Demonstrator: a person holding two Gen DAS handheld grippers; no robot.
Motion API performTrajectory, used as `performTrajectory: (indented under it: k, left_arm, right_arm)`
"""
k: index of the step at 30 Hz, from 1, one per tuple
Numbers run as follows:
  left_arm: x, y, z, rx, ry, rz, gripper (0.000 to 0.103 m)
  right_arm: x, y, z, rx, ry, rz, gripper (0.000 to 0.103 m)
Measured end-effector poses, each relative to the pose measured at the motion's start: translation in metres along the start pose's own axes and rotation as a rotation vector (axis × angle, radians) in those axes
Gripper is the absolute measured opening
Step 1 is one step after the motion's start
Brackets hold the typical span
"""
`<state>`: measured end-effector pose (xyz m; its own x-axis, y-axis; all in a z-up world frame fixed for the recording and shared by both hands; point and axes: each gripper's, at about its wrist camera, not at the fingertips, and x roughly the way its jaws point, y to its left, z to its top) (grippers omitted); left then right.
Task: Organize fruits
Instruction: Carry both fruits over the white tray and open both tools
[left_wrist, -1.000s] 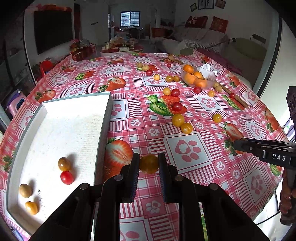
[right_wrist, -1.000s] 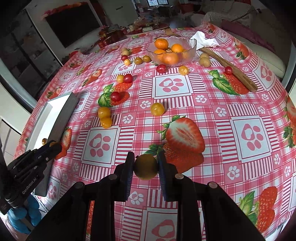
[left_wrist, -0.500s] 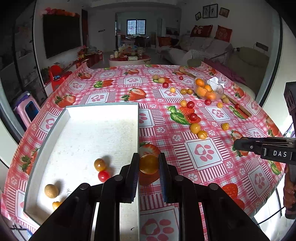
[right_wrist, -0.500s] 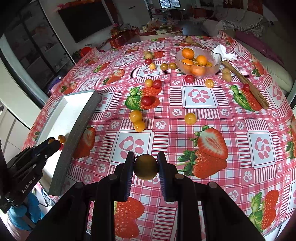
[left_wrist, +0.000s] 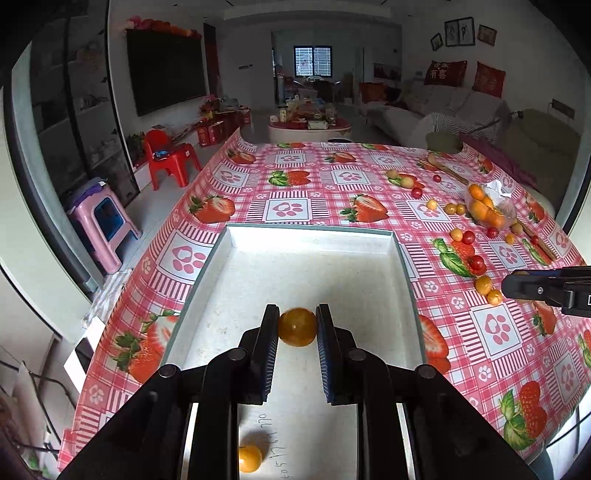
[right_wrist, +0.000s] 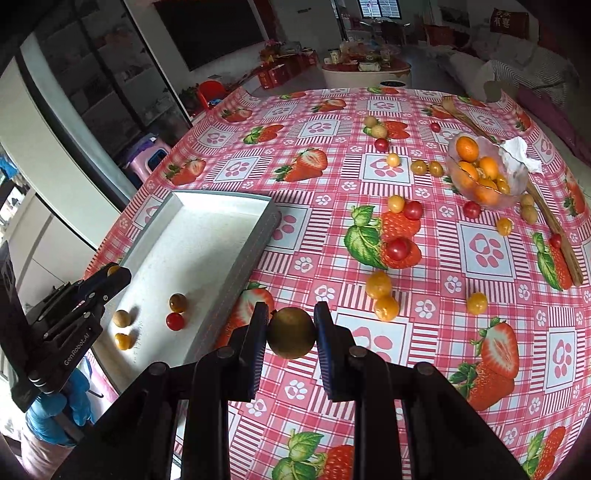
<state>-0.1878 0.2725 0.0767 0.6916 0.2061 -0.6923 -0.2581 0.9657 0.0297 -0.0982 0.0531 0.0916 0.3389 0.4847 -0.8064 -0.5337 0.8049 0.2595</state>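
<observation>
Your table (right_wrist: 480, 258) wears a glossy pink checked oilcloth printed with strawberries and paw marks. On it sits a shallow rectangular white tray (left_wrist: 404, 266) with a matte, slightly grainy floor and a grey outer rim. A clear glass bowl (right_wrist: 517, 181) holds smooth oranges, with crumpled white tissue on its rim. Small round tomatoes, red and yellow, lie scattered between bowl and tray.

In the left view your own tongs hide most of the tray's near end, and only one yellow fruit (left_wrist: 249, 458) shows below them; faint handwriting on the tray floor is not readable. The right view shows four small fruits in the tray.

Your left tongs (left_wrist: 297, 326) are clamped on an orange-yellow tomato (left_wrist: 297, 326), held above the tray floor. Your right tongs (right_wrist: 291, 332) are clamped on a dull olive-brown round fruit (right_wrist: 291, 332), over the cloth just beside the tray's outer wall. A blue-gloved hand (right_wrist: 55, 417) grips the left handle.
</observation>
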Motion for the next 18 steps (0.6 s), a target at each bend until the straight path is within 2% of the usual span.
performTrajectory:
  k: [3, 8, 12, 18]
  left_arm:
    - [0.019, 0.014, 0.006, -0.021, 0.035, 0.034, 0.022]
    - [0.047, 0.034, 0.012, -0.077, 0.105, 0.045, 0.022]
    - [0.062, 0.039, 0.012, -0.088, 0.151, 0.057, 0.022]
    - [0.076, 0.042, 0.006, -0.085, 0.206, 0.065, 0.022]
  right_arm:
    - [0.017, 0.02, 0.017, -0.029, 0.016, 0.019, 0.028]
    - [0.05, 0.05, 0.042, -0.073, 0.046, 0.031, 0.028]
    - [0.083, 0.069, 0.055, -0.093, 0.092, 0.042, 0.028]
    - [0.125, 0.086, 0.065, -0.12, 0.137, 0.013, 0.028]
